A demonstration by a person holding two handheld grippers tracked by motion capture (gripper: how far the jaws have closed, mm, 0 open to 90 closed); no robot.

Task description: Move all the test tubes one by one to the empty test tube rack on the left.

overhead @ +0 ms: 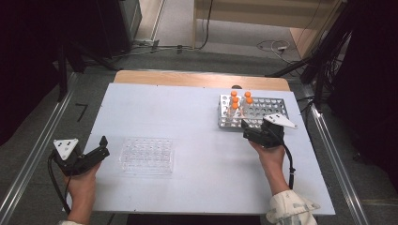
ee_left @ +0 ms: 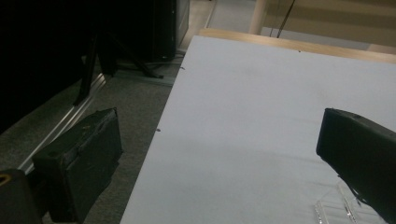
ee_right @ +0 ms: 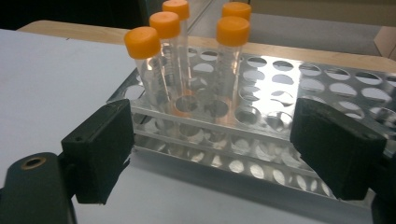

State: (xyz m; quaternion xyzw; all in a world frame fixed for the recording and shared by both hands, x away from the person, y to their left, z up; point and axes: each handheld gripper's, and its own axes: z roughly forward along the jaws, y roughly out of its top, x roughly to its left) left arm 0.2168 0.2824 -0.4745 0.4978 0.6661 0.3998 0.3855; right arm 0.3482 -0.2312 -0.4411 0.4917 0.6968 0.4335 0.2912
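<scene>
A metal tube rack stands at the back right of the white table. Several clear tubes with orange caps stand upright in its left end. My right gripper is open just in front of the rack, pointing at it. In the right gripper view its jaws spread wide before the rack, empty, with the tubes behind them. A clear plastic well tray lies left of centre. My left gripper is open at the table's left front edge, left of the tray.
In the left gripper view the jaws straddle the table's left edge, with a corner of the clear tray at the bottom right. Grey floor, a metal rail and dark stands lie left of the table. A wooden strip borders the far edge.
</scene>
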